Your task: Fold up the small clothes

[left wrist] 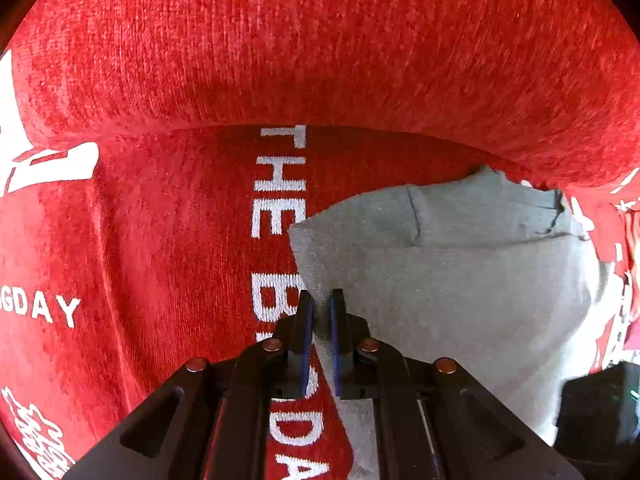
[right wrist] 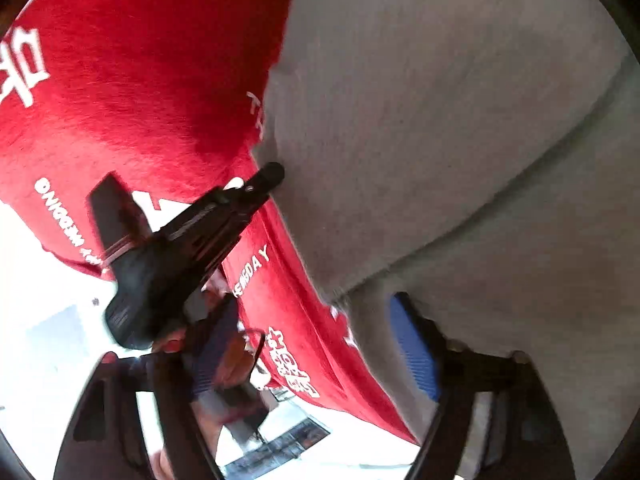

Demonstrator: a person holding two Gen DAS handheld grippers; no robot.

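The red cloth (left wrist: 168, 240), a plush-looking spread printed with white lettering, covers the surface and rises in a thick fold at the back of the left wrist view; on it, right of the lettering, lies the grey garment (left wrist: 460, 280), a small knit piece with a stitched seam near its far end. It looks light, soft and limp, so it should drape and sag wherever it is not supported, and the knit probably offers enough friction that it will not slide out of rubber pads. The sensible places to take hold, I judge, are its edges and corners, pinched through the whole thickness so no layer trails behind. The left gripper (left wrist: 322, 300) does just that: its two blue-padded fingers stand nearly together, with the garment's left edge drawn up in a narrow pinch between them, so it appears clamped on the cloth. Seen from the right wrist view, that same gripper bites the edge where grey meets red. Farther right, the right gripper (right wrist: 348, 356) has its jaws spread wide; one blue pad (right wrist: 412, 352) lies against or just beside the grey fabric, the opposite finger is blurred over the bright background, and nothing is gripped between them, though the garment's lower edge sits in the gap.
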